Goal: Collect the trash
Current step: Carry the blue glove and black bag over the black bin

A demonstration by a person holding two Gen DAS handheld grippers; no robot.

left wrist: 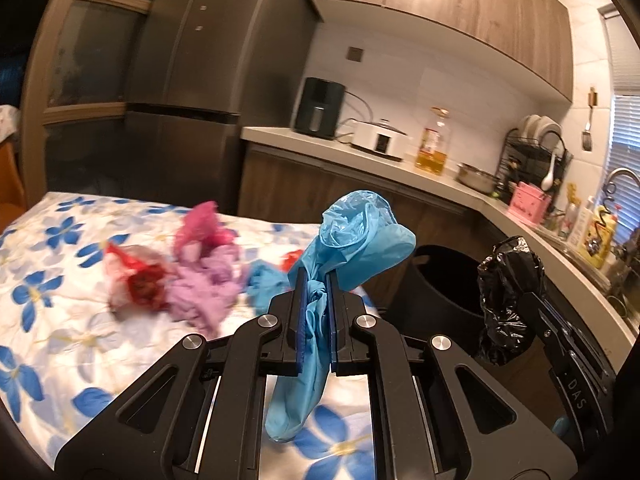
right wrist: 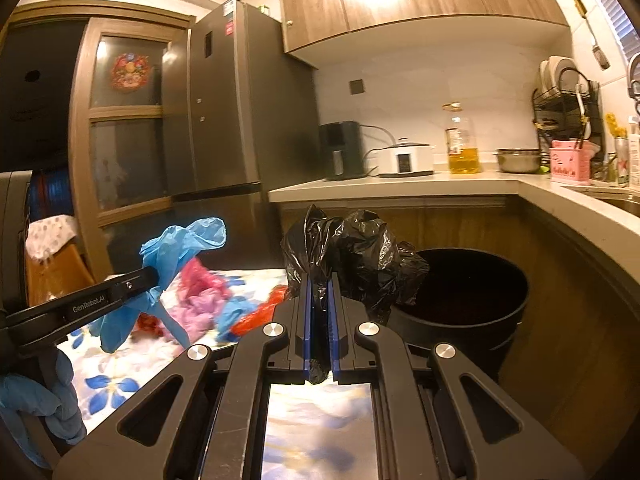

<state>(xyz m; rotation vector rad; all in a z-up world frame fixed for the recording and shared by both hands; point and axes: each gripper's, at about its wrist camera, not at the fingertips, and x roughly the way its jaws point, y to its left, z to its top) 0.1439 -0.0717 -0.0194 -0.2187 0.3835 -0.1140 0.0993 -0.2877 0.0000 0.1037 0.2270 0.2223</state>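
Got my left gripper (left wrist: pixel 316 280) clamped on a blue glove (left wrist: pixel 356 236) and my right gripper (right wrist: pixel 320 280) pinching a black bag (right wrist: pixel 360 252), both held above the table (left wrist: pixel 48 312). Next I reckon: carry them over the bin (right wrist: pixel 480 300) just beyond, then let go.

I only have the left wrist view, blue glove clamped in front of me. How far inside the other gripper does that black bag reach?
Observer: The black bag runs the whole length of the right gripper, with a tail poking out behind the pads.
Operator: Is the bin open and clear?
Observer: The black bin shows its full open rim; inside is too dark to tell.
Operator: Anything behind my gripper?
Observer: A hand in a blue glove holds the left gripper.
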